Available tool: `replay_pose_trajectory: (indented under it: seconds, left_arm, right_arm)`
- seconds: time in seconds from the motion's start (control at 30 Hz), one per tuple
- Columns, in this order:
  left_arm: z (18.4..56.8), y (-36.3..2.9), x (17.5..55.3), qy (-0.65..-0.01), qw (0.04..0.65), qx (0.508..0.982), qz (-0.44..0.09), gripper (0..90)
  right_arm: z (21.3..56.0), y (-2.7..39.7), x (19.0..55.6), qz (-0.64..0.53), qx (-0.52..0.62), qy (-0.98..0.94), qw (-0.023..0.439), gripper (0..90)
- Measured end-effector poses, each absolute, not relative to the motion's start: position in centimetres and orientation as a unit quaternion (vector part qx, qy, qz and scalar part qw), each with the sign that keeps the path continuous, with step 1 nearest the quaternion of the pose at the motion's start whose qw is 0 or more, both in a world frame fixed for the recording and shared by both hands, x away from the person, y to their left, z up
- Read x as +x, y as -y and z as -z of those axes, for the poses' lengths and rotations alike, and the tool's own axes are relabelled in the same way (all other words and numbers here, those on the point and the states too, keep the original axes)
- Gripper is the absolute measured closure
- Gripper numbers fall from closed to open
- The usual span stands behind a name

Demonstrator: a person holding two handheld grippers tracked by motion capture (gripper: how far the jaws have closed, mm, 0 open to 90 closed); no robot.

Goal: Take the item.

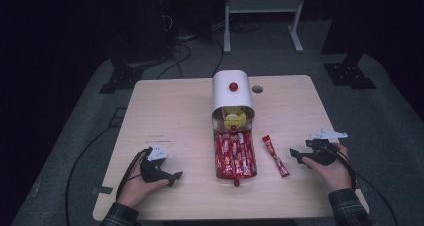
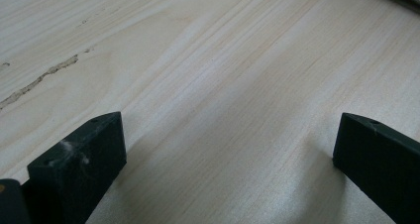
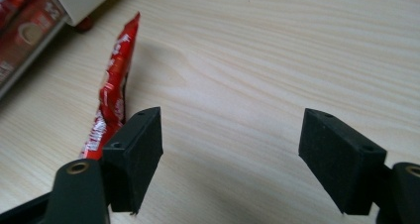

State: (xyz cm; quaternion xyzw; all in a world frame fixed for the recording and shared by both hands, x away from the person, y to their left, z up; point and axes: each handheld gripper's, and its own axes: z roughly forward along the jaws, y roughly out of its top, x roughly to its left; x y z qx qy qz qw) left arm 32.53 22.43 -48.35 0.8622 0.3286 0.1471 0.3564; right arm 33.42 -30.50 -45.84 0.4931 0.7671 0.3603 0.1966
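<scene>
1 red packet [image 1: 275, 156] is lying flat on the table [image 1: 175, 116], just to the right of the open tray [image 1: 235, 155] of matching red packets, touching neither the tray nor any gripper. That tray is sticking out toward the person from under a white box [image 1: 232, 95] with a red knob.

The right gripper [image 1: 295, 156] is sitting on the table just to the right of the loose packet, pointing at it, and its jaws are standing open with nothing between them; in the right gripper view the packet [image 3: 113, 92] is lying outside the left jaw. Judging by this, the step in hand is handling the single packet beside the tray. The next move is calling for the jaws to straddle the thin packet squarely before closing.

The left gripper [image 1: 176, 176] is resting well to the left of the tray, jaws open over bare wood.
</scene>
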Motion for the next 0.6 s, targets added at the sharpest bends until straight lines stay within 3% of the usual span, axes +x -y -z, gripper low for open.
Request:
replay_pose_trajectory:
  seconds: [0.6]
  left_arm:
    - [48.4, -22.4, 32.5, -0.328, 0.356, 0.862, -0.147, 0.0]
  right_arm:
    - [47.3, 30.5, 34.0, -0.325, 0.504, -0.777, 0.192, 21.9]
